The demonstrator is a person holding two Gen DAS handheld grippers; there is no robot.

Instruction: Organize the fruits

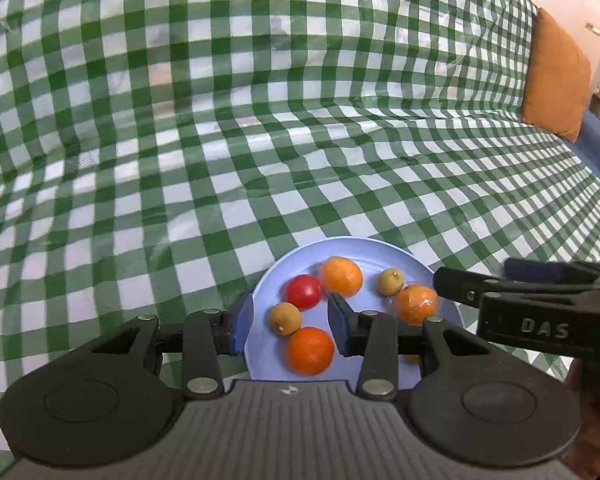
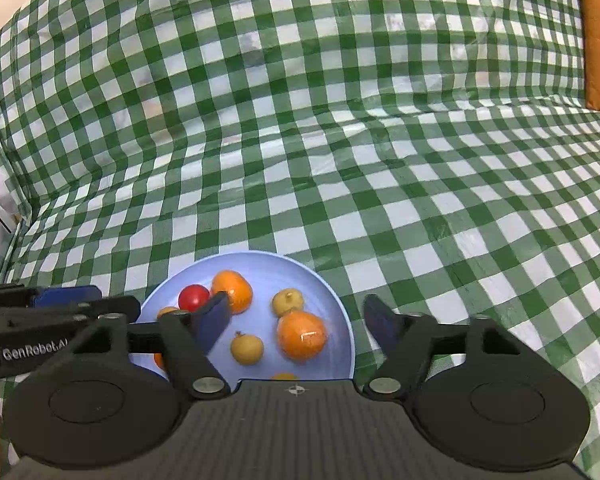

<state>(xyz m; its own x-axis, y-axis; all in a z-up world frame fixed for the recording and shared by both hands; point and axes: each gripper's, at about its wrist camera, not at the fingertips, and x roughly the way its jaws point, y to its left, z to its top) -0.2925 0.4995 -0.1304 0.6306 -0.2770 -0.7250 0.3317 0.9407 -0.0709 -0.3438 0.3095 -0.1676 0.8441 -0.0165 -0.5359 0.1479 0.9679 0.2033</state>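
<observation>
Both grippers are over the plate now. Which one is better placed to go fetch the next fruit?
Neither has an edge: no loose fruit shows on the checked cloth. Left gripper and right gripper both hang open over the blue plate, holding nothing.

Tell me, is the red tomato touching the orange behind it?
Apart: the left wrist view shows a sliver of blue plate between tomato and orange.

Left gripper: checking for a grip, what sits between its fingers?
In the left wrist view, the left gripper is open over the blue plate; a tan fruit and an orange lie there unpinched.
</observation>
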